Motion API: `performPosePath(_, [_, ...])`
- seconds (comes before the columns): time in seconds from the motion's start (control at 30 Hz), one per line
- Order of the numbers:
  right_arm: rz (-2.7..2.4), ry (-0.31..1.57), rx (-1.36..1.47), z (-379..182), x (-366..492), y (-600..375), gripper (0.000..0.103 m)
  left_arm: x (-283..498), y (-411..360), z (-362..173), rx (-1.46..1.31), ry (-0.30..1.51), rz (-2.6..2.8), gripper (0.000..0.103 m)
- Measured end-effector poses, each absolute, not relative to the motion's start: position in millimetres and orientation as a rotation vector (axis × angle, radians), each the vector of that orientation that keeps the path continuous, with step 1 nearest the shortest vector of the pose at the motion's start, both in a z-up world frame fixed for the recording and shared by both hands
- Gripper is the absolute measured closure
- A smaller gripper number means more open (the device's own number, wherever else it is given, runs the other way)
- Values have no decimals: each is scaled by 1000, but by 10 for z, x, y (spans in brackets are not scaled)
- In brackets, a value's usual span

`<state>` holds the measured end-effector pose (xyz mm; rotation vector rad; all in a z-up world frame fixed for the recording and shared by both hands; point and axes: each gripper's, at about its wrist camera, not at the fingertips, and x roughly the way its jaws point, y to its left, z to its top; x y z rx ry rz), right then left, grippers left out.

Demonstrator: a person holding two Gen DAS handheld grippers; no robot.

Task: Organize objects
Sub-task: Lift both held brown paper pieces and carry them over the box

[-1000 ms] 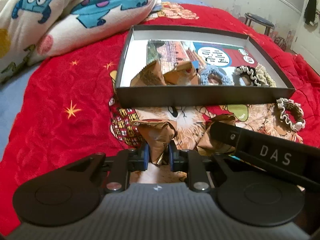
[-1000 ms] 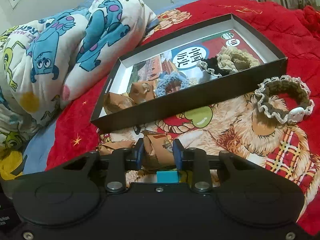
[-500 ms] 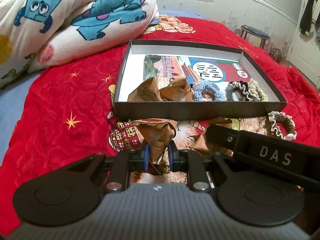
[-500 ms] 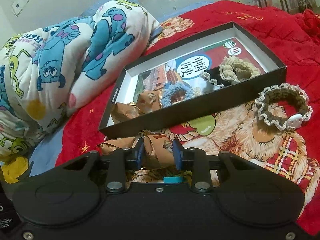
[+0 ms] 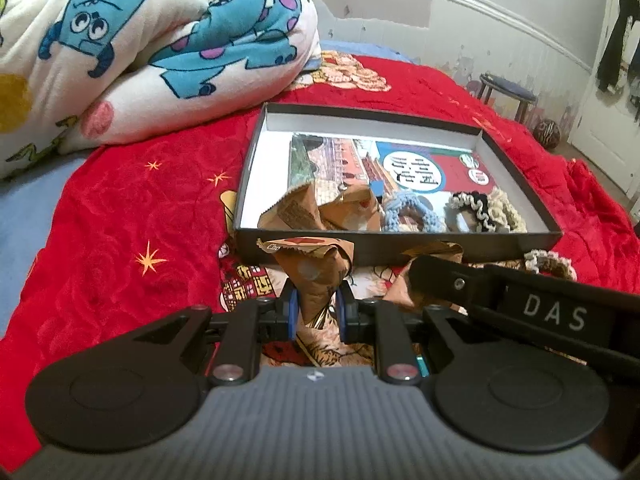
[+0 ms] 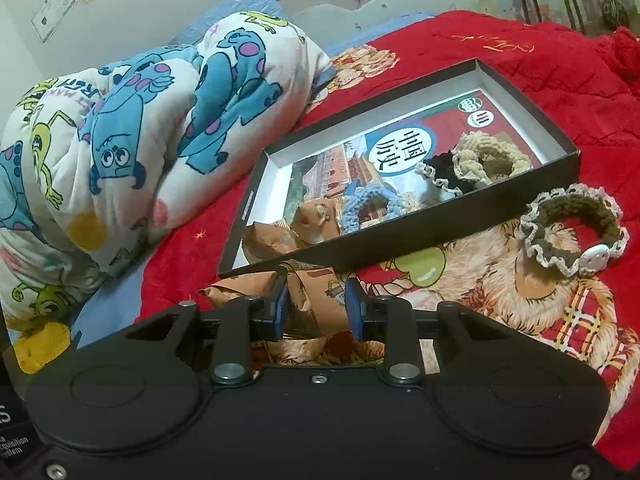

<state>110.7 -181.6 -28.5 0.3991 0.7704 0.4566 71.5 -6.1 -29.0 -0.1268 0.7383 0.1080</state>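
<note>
Brown paper packets are the things in hand, and the black box [image 5: 400, 246] on the red bedspread [image 5: 132, 216] serves as the landmark. One brown packet [image 5: 316, 276] is pinched between the blue pads of the left gripper [image 5: 316, 312], just in front of the box's near wall and lifted so that its crumpled top overlaps that wall in the left wrist view. A second brown packet [image 6: 316, 300] is clamped in the right gripper [image 6: 316, 306], also just outside the near wall, towards the box's near left corner as the right wrist camera sees it. Whether either packet rests on the bedspread or hangs clear of it is hard to judge from these angles.

Inside the box, against the near wall, lie two more packets [image 5: 320, 210], then a blue crocheted scrunchie [image 5: 412, 214], then a black and cream scrunchie pair [image 5: 488, 208] towards the right end, all on a printed sheet [image 6: 404, 148]. Outside the box, near its right front corner, a brown scrunchie with a lace edge [image 6: 576, 232] lies on the bedspread. A cartoon-print quilt [image 6: 132, 128] is heaped to the left of the box.
</note>
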Motion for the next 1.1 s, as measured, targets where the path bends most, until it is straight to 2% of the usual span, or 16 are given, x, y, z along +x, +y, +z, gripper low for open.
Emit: performPosePath(1.1, [437, 588, 477, 269, 1491, -2262, 75, 867, 34, 281, -179, 548, 77, 81])
